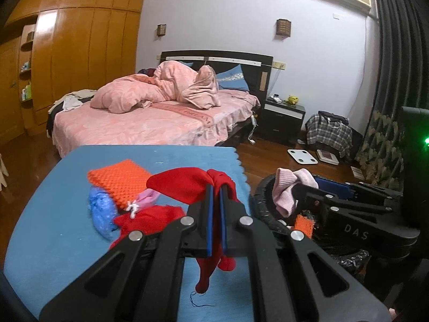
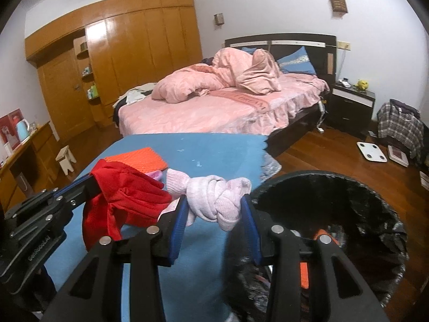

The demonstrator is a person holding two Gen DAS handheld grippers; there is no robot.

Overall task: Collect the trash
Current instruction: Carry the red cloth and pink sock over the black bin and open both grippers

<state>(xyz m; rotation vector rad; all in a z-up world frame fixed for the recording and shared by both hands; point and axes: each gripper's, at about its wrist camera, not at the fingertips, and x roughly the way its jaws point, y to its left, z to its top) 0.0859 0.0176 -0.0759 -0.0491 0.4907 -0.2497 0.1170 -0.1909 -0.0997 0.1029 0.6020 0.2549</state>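
A wooden wardrobe [image 1: 80, 53] fills the left wall, a bed [image 1: 150, 123] with rumpled pink bedding stands mid-room, and a dark nightstand [image 1: 284, 118] and white scale [image 1: 302, 156] on the wood floor lie further right. Nearer, the blue table [image 1: 53, 201] carries an orange knit piece [image 1: 120, 182] and a blue bundle [image 1: 100, 209]. Over it the left gripper [image 1: 216, 187] is pressed tight on a red cloth [image 1: 187, 185], while the right gripper [image 2: 214, 206] pinches a knotted pink sock [image 2: 214, 198] beside the black-lined trash bin [image 2: 348, 201].
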